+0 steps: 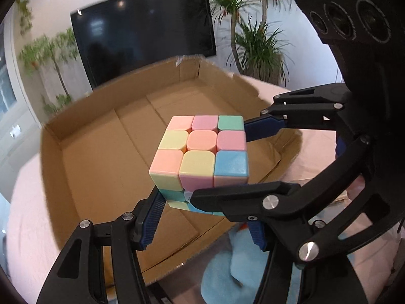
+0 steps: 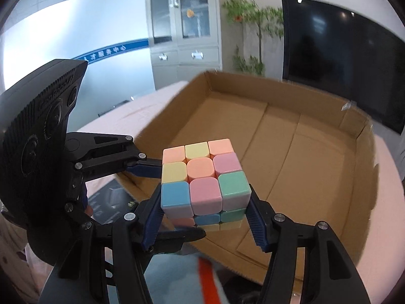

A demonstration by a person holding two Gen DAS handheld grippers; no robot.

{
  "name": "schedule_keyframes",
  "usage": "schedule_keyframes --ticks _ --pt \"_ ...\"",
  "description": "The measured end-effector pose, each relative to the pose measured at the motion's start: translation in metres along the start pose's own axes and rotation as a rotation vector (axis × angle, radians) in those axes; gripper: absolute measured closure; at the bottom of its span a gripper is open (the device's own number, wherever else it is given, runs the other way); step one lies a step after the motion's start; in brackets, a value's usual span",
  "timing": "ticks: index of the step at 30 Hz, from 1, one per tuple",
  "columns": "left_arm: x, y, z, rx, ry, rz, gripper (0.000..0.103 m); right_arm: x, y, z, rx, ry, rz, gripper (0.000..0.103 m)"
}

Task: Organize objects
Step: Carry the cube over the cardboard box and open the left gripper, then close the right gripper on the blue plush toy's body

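Observation:
A pastel puzzle cube (image 1: 202, 147) hangs in the air over the near edge of a shallow cardboard box (image 1: 53, 147) whose floor is bare. Both grippers hold the cube at once. In the left wrist view, my left gripper (image 1: 202, 210) clamps its lower layers with blue pads (image 1: 152, 217). The right gripper (image 1: 219, 160) reaches in from the right and grips across it. In the right wrist view, the cube (image 2: 202, 174) sits between the right gripper's (image 2: 204, 202) blue pads (image 2: 255, 223). The left gripper (image 2: 182, 197) comes in from the left over the box (image 2: 278, 98).
The box lies on a pink tablecloth (image 2: 387, 228). A light blue fluffy item (image 1: 222, 266) lies in front of the box, beside an orange and white thing (image 2: 210, 278). A dark printed packet (image 2: 108, 197) lies to the left. A wall screen (image 1: 141, 35), plants and a cabinet (image 2: 184, 25) stand behind.

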State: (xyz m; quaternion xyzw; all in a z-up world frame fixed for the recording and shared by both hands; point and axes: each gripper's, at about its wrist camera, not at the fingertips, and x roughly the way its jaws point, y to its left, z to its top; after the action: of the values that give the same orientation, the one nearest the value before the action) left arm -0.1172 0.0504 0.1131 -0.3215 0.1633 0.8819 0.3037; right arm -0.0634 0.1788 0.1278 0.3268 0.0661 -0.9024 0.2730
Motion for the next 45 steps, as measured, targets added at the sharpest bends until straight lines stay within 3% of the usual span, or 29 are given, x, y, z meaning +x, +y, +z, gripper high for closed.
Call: schedule_keyframes --ticks 6,10,11,12,14,16,19,23,26,28,30,32,34,36,37,38,39,42,45 --pt "0.043 0.012 -0.012 -0.007 0.100 -0.017 0.045 0.048 -0.022 -0.004 0.045 0.100 0.021 0.045" --pt "0.056 0.009 -0.022 -0.007 0.147 0.030 0.044 0.067 -0.029 -0.009 0.064 0.184 -0.020 0.045" --pt "0.055 0.007 -0.025 -0.013 0.157 0.036 0.038 0.067 -0.027 -0.011 0.067 0.204 -0.026 0.044" --pt "0.052 0.006 -0.025 -0.023 0.169 0.033 0.029 0.064 -0.029 -0.010 0.084 0.216 -0.027 0.044" --pt "0.036 0.005 -0.026 -0.035 0.144 0.049 0.023 0.050 -0.031 -0.007 0.112 0.207 -0.055 0.043" --pt "0.014 0.002 -0.029 -0.029 0.111 0.069 0.021 0.030 -0.031 -0.005 0.143 0.185 -0.082 0.042" --pt "-0.013 0.001 -0.042 -0.034 0.108 0.089 0.017 -0.006 -0.030 -0.014 0.208 0.149 -0.132 0.032" --pt "-0.029 0.001 -0.068 -0.083 0.136 0.095 0.017 -0.049 -0.015 -0.048 0.304 0.129 -0.201 0.029" --pt "-0.032 0.003 -0.092 -0.166 0.197 0.062 0.017 -0.081 -0.005 -0.093 0.425 0.105 -0.198 0.029" --pt "-0.027 0.009 -0.103 -0.241 0.265 -0.029 0.017 -0.090 0.002 -0.122 0.514 0.106 -0.177 0.029" --pt "-0.022 0.014 -0.108 -0.315 0.285 -0.097 0.017 -0.091 0.006 -0.144 0.595 0.102 -0.088 0.029" --pt "-0.020 0.020 -0.110 -0.371 0.282 -0.118 0.017 -0.086 0.012 -0.156 0.657 0.083 -0.041 0.029" --pt "-0.016 0.019 -0.113 -0.395 0.301 -0.123 0.023 -0.080 0.016 -0.162 0.683 0.061 -0.044 0.030" --pt "-0.013 0.017 -0.113 -0.403 0.299 -0.140 0.038 -0.071 0.016 -0.168 0.715 0.083 -0.062 0.053" --pt "-0.016 0.015 -0.114 -0.411 0.288 -0.166 0.044 -0.067 0.015 -0.174 0.752 0.086 -0.020 0.063" --pt "-0.021 0.012 -0.114 -0.420 0.274 -0.196 0.061 -0.065 0.013 -0.179 0.784 0.083 0.026 0.069" --pt "-0.029 0.006 -0.115 -0.415 0.258 -0.205 0.065 -0.067 0.013 -0.182 0.801 0.074 0.039 0.072" --pt "-0.039 -0.006 -0.115 -0.366 0.228 -0.164 0.065 -0.079 0.018 -0.182 0.751 0.062 0.041 0.077" --pt "-0.064 -0.002 -0.127 -0.453 0.217 -0.190 0.066 -0.095 0.023 -0.182 0.705 0.054 0.053 0.078"
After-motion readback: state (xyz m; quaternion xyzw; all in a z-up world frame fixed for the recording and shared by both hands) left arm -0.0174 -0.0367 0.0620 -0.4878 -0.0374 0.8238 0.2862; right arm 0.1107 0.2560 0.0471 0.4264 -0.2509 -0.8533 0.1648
